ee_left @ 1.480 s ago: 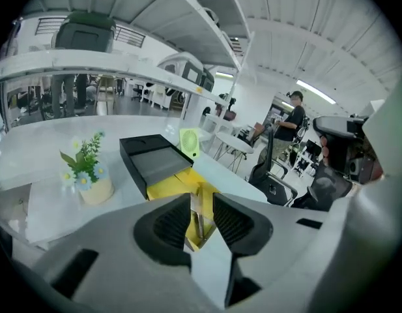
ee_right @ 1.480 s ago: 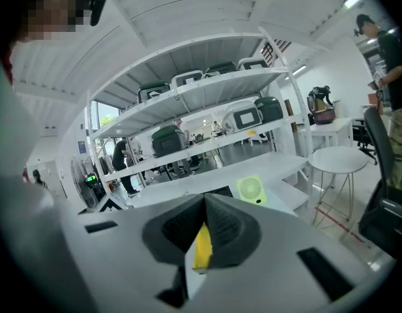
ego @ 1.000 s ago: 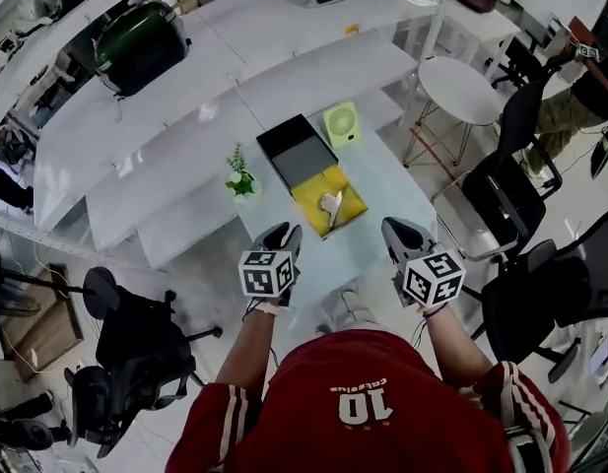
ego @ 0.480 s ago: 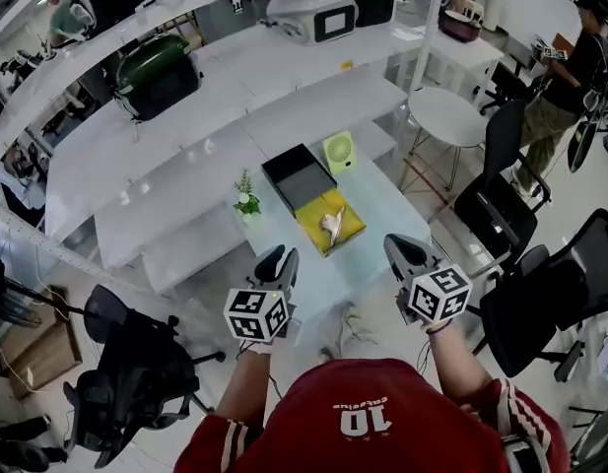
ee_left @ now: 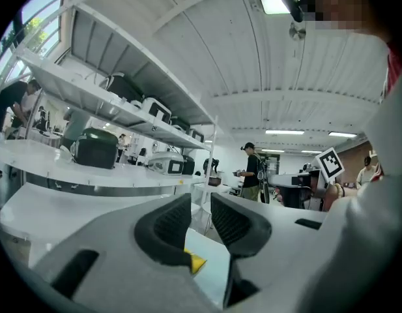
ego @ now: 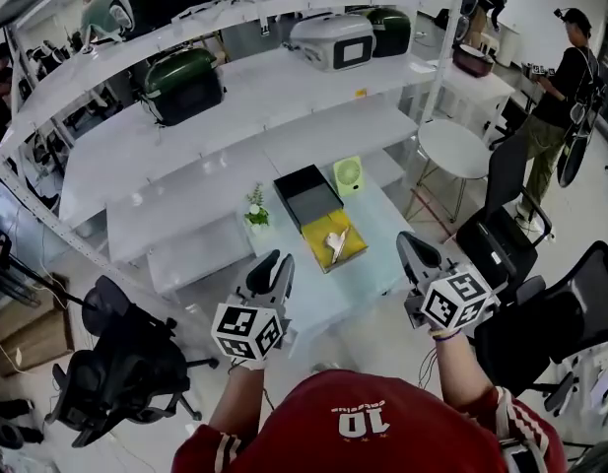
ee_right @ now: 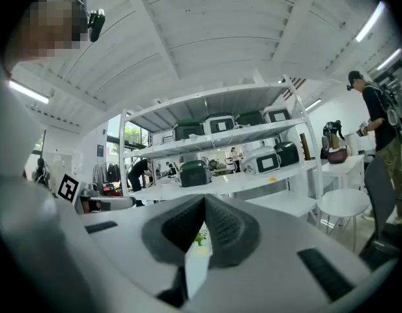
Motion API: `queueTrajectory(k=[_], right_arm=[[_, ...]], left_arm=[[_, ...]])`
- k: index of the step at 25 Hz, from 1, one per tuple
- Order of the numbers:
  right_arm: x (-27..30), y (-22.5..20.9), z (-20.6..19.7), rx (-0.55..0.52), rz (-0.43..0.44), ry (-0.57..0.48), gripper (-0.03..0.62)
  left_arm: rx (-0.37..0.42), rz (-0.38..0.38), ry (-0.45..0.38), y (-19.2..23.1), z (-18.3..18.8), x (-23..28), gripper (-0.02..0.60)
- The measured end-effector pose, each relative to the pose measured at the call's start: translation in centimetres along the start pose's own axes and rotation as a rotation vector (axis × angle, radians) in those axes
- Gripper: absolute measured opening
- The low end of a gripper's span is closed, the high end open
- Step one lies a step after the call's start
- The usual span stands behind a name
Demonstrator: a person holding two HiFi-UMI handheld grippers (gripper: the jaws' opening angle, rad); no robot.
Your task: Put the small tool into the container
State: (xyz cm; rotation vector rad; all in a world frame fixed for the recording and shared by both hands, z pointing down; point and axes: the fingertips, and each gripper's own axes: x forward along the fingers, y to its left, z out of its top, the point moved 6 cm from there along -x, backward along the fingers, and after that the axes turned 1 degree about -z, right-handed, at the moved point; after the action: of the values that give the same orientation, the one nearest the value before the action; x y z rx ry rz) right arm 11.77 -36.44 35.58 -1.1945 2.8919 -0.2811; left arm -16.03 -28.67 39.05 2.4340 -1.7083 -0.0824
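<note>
L gripper (ego: pixel 278 261) closing, empty; tool (ego: pixel 335 243) on yellow box (ego: pixel 352 252)

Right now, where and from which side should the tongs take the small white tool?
Probably from straight above, closing across the short width of the white tool near mid-length: it lies flat and elongated on the yellow tray, with nothing crowding it.

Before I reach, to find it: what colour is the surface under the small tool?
Yellow pad; clearest in head view.
</note>
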Motion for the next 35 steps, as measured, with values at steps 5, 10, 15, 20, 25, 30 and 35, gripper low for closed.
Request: queueTrajectory(k=[5,10,15,20,25,30,35], right_arm=[[-2.4,0.1,2.7,-0.022,0.051,-0.048,0.005],[-5.5,-0.5,4.6,-0.016,0.072,-0.099,0.005],[-7.1,-1.1,4.7,-0.024,0.061,-0.118,0.005],[-8.0,-1.3,4.5,-0.032,0.052,-0.116,0.005],[-8.5,-1.2,5.0,-0.035,0.069,-0.128,0.005],[-8.6,-1.2,4.8,-0.029,0.081,-0.130,0.005],[-8.3,-0.8,4.9,-0.028,0.098,-0.134,0.005]], left_arm=[[0.028,0.042,-0.057,-2.7,2.5,-2.2,0.094],[0.060,0.103,-0.126,-5.7,4.6,-4.6,0.089],[0.088,0.162,-0.165,-7.6,5.7,-6.1,0.078],[0.092,0.193,-0.184,-8.9,6.2,-6.9,0.063],[0.088,0.196,-0.199,-9.6,6.5,-7.3,0.049],[0.092,0.214,-0.205,-9.9,6.5,-7.8,0.034],[0.114,0.230,-0.205,-9.8,6.8,-8.0,0.009]])
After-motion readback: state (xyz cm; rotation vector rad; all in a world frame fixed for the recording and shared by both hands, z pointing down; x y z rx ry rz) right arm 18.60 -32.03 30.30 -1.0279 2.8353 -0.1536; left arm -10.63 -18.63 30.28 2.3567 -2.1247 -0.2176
